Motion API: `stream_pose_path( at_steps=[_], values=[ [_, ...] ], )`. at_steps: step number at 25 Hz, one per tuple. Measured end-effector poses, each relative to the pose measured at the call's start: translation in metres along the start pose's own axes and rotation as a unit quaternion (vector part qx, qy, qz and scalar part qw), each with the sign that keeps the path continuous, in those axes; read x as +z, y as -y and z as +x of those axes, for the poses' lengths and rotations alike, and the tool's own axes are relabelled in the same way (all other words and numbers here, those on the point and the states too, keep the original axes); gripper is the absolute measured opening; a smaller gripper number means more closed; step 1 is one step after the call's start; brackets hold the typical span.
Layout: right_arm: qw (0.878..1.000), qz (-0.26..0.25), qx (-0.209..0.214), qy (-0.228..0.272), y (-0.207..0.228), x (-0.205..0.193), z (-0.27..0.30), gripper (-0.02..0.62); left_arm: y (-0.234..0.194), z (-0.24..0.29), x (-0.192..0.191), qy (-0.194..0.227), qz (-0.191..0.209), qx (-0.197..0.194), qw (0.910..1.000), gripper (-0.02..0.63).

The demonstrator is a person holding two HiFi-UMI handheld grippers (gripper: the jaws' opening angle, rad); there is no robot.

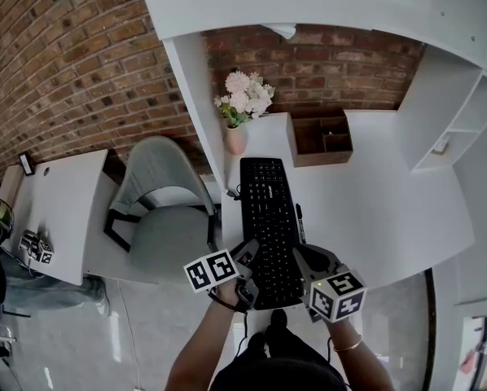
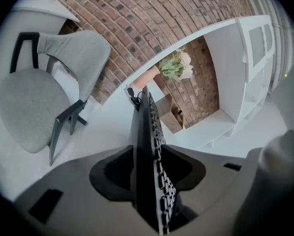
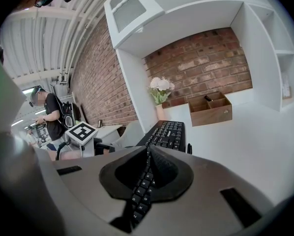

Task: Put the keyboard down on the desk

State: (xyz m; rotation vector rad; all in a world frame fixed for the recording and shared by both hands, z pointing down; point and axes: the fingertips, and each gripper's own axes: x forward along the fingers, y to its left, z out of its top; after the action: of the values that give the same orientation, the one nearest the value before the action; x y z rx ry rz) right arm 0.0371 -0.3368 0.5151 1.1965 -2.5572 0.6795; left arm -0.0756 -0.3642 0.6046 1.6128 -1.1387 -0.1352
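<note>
The keyboard [image 1: 268, 226] is seen lying lengthwise on the white desk [image 1: 374, 210], its far end towards the vase [image 1: 235, 137] and its near end at the front edge, where it is flanked by both grippers. It appears to be resting on the desk already. Whether the near end juts past the edge cannot be told.

The left gripper [image 2: 147, 147] is spread wide. The keyboard's edge stands between its jaws, but it does not seem to be pressed. The right gripper [image 3: 148, 151] is pinched on the near right corner, with keys caught between its pads.

The set-down is judged almost done. It is best finished by lowering the near end until it is fully borne by the desk, and only then should the right jaws be opened. Both grippers should be drawn back along the keyboard's line, so that it is not dragged or skewed. Care is needed with the pen [image 1: 299, 222] just beside the right edge and the cable [image 1: 231, 192] at the far left corner.

The desk is smooth, white and mostly bare. A wooden organiser [image 1: 321, 137] is set against the brick wall [image 1: 64, 55], with white shelves [image 1: 463, 112] to the right. A grey chair [image 1: 158, 218] is placed beside the desk, and a person [image 3: 48, 117] is seen in the background.
</note>
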Motion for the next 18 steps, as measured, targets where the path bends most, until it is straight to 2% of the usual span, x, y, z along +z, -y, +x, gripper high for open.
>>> stream_pose_path(
  at_steps=[4, 9, 14, 18],
  values=[
    [1.000, 0.001, 0.002, -0.001, -0.002, -0.002, 0.000, 0.008, 0.000, -0.007, 0.009, 0.010, 0.025, 0.011, 0.9996, 0.158],
    [1.000, -0.003, 0.004, 0.004, -0.008, -0.001, -0.001, 0.008, 0.007, -0.022, 0.023, 0.029, 0.089, 0.041, 0.9947, 0.158],
    [1.000, -0.009, 0.001, 0.017, -0.015, 0.001, -0.006, 0.008, 0.021, -0.038, 0.029, 0.041, 0.170, 0.056, 0.9830, 0.146],
    [0.999, -0.013, -0.003, 0.029, -0.021, 0.004, -0.015, 0.008, 0.043, -0.055, 0.033, 0.057, 0.240, 0.054, 0.9675, 0.121]
  ],
)
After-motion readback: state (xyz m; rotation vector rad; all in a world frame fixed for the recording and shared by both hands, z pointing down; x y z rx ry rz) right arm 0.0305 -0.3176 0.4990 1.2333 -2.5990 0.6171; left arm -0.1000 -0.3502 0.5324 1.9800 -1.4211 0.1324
